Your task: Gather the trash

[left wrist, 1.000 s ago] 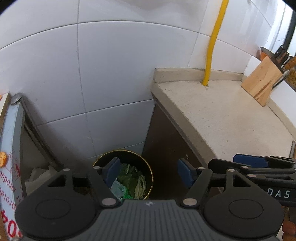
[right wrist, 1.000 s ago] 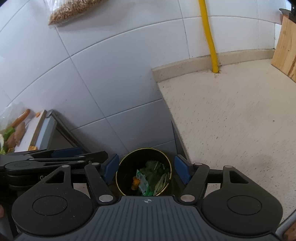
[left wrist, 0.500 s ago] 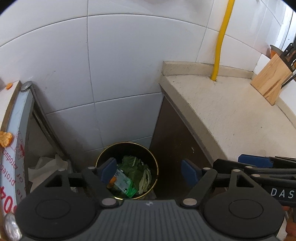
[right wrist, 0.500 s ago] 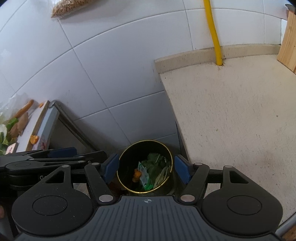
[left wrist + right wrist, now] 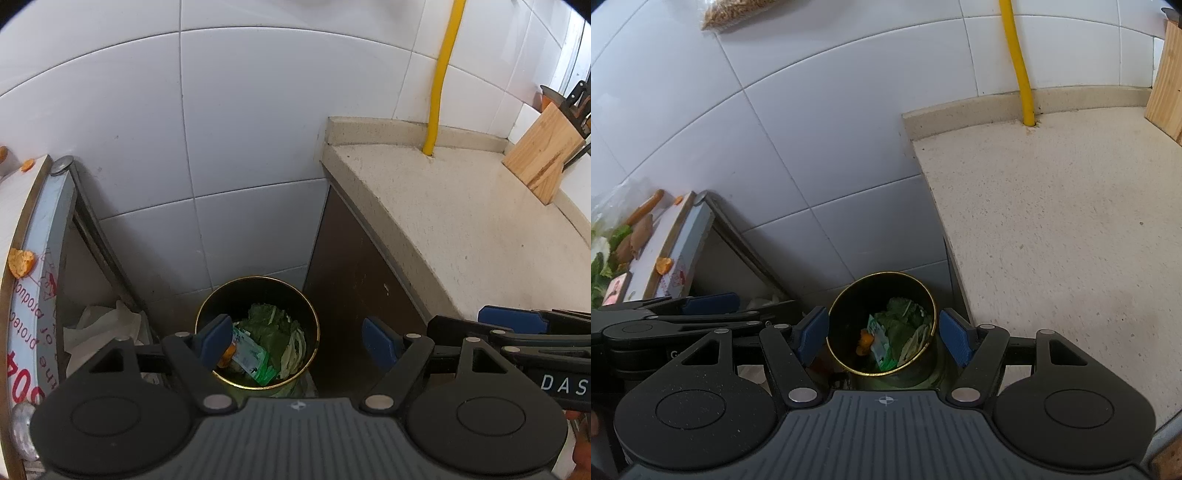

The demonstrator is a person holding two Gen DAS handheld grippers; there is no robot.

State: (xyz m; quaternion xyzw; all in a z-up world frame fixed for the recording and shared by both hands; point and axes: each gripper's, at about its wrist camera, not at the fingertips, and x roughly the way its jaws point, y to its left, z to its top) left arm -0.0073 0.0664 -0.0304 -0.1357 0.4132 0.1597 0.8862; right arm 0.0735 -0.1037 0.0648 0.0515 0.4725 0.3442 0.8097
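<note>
A round black bin with a gold rim (image 5: 255, 277) stands on the floor in the corner between the tiled wall and the counter cabinet. Inside lie green leaves (image 5: 273, 332), a green-and-white wrapper (image 5: 251, 354) and an orange scrap (image 5: 227, 354). My left gripper (image 5: 297, 339) hangs open above the bin, with nothing between its blue pads. In the right wrist view the same bin (image 5: 886, 274) holds the leaves (image 5: 905, 321), the wrapper (image 5: 881, 343) and an orange peel (image 5: 865, 341). My right gripper (image 5: 883, 338) is open and empty over it. The two grippers sit side by side.
A beige counter (image 5: 461, 221) runs along the right with a yellow pipe (image 5: 441, 92) and a wooden knife block (image 5: 543, 155). On the left, a table edge carries an orange peel (image 5: 22, 262) and vegetables (image 5: 613, 240). Crumpled white paper (image 5: 99, 328) lies under that table.
The left gripper's jaws have spread a little wider. Both views have shifted slightly, so the bin shows more fully and higher in the picture. The right gripper's opening is unchanged.
</note>
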